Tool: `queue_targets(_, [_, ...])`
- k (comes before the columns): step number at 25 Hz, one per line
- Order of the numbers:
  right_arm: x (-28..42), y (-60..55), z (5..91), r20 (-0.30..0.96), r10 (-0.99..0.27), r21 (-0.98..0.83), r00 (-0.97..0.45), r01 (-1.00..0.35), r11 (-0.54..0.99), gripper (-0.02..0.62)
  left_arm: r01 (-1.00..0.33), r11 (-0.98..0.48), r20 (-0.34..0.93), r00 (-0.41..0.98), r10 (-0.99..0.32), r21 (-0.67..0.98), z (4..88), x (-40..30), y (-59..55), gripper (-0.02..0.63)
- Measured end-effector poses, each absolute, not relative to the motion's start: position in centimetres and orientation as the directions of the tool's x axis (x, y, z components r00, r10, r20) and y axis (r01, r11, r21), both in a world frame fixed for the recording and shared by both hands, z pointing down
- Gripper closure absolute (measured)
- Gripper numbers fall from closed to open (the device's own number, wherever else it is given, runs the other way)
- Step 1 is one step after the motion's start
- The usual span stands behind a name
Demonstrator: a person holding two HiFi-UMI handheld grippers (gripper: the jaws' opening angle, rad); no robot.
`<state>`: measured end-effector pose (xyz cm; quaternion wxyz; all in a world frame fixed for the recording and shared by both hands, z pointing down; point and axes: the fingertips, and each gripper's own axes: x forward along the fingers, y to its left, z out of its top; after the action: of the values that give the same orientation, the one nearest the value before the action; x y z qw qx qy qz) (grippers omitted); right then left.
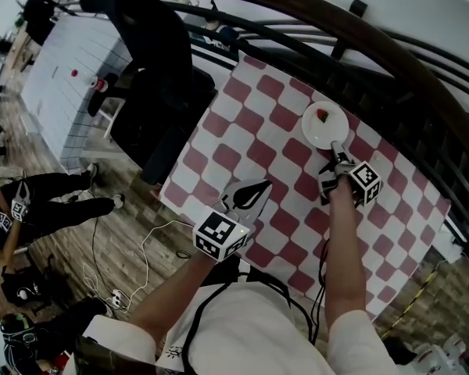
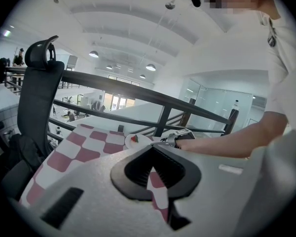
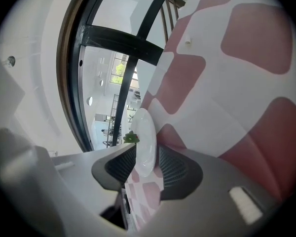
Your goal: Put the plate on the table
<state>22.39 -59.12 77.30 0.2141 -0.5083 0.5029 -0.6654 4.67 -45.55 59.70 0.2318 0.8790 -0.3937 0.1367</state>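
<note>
The plate (image 1: pixel 325 125) already lies on the checked table (image 1: pixel 250 131) at about one o'clock, its near rim between the spread jaws of the right gripper (image 1: pixel 335 153) without being pinched, so only the withdrawal seems left; the left gripper (image 1: pixel 248 196) has its jaws together, empty.

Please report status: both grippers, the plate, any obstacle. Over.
Left gripper shut, empty. Right gripper open around rim of white round plate, on red-and-white checked table. No obstacle seen.

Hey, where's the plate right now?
In the head view the plate lies on the far right part of the checked tablecloth, near the railing, its near rim between the right gripper's open jaws.
</note>
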Motion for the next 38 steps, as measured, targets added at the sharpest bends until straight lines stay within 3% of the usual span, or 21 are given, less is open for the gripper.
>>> queue_targets(4, [22.7, -58.3, 77.1, 0.469, -0.789, -0.882, -0.396, -0.249, -0.4, 0.422, -0.756, -0.587, 0.415, 0.652, -0.634, 0.291, 58.9, 4.2, -45.1, 0.6])
queue_targets(8, [22.9, -57.4, 75.6, 0.454, -0.799, -0.888, -0.394, -0.274, -0.369, 0.444, -0.754, -0.591, 0.409, 0.654, -0.637, 0.285, 58.2, 3.8, -44.5, 0.6])
queue_targets(14, [22.2, -53.6, 71.0, 0.382, -0.82, -0.912, -0.427, -0.317, -0.259, 0.588, -0.734, -0.617, 0.383, 0.677, -0.628, 0.285, 56.6, 4.1, -42.5, 0.6])
queue_targets(23, [19.4, -44.5, 63.6, 0.234, -0.837, -0.939, -0.495, -0.338, -0.063, 0.589, -0.693, -0.666, 0.298, 0.721, -0.626, 0.277, 53.3, 3.2, -38.6, 0.6])
queue_targets(38, [15.8, -31.9, 54.3, 0.085, -0.882, -0.928, -0.464, -0.36, 0.1, 0.589, -0.654, -0.709, 0.22, 0.757, -0.616, 0.264, 49.6, -2.2, -31.5, 0.6])
